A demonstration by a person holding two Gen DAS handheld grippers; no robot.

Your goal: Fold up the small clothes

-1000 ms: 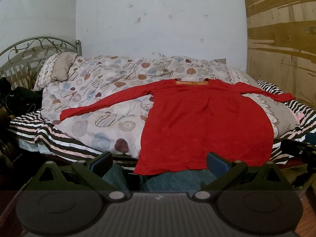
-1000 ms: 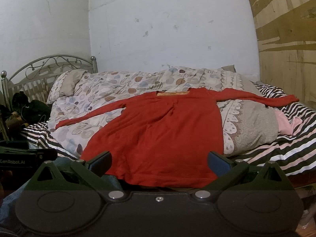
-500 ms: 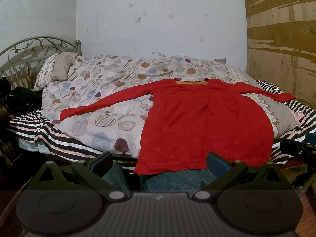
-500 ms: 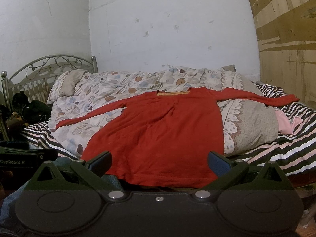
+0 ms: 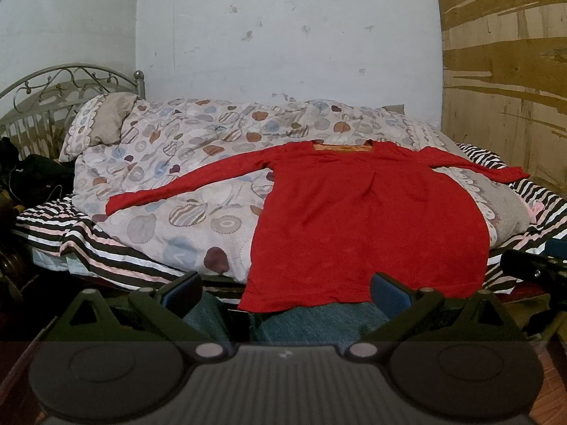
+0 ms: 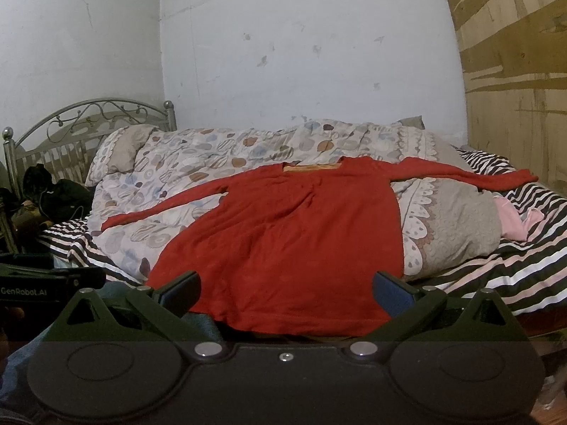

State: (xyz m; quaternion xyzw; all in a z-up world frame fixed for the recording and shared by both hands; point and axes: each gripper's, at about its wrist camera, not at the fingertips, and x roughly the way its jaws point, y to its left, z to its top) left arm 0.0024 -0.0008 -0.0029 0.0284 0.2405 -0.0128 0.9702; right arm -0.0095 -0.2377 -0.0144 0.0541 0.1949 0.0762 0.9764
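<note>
A red long-sleeved top lies flat on the bed, collar at the far side, both sleeves spread out, hem hanging over the near edge. It also shows in the right wrist view. My left gripper is open and empty, just short of the hem's left corner. My right gripper is open and empty, in front of the hem. Neither touches the top.
A patterned quilt and a striped sheet cover the bed. A metal headboard and dark clothes are at the left. A pink cloth lies at the right. A wooden panel stands at the right.
</note>
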